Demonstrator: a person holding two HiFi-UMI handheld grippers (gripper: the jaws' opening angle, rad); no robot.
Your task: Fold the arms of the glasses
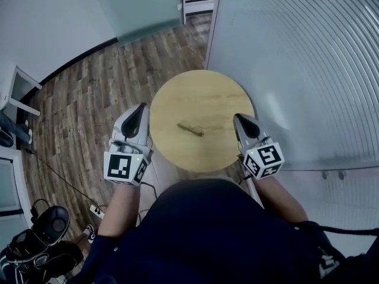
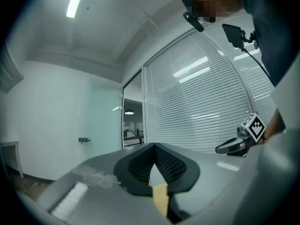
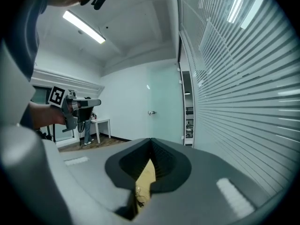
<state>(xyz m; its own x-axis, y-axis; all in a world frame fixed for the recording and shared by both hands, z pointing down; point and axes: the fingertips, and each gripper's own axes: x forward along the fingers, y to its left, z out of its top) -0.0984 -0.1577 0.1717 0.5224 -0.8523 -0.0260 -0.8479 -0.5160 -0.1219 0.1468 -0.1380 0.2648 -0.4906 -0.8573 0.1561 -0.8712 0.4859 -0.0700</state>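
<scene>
The glasses [image 1: 190,129] lie near the middle of the round wooden table [image 1: 177,96], thin and dark, with their arms hard to make out. My left gripper [image 1: 141,107] hovers at the table's left edge and my right gripper [image 1: 238,119] at its right edge, each well apart from the glasses. In the left gripper view the jaws of the left gripper [image 2: 153,145] meet at the tip with nothing between them. The right gripper [image 3: 150,139] is likewise shut and empty. Below its jaws a bit of the glasses [image 3: 138,196] shows on the tabletop.
A wall of glass with blinds [image 1: 308,58] stands close on the right. Wood floor [image 1: 89,93] surrounds the table; a power strip and cable [image 1: 95,210] and dark bags [image 1: 41,235] lie at the lower left. A white desk [image 1: 18,87] is at the left.
</scene>
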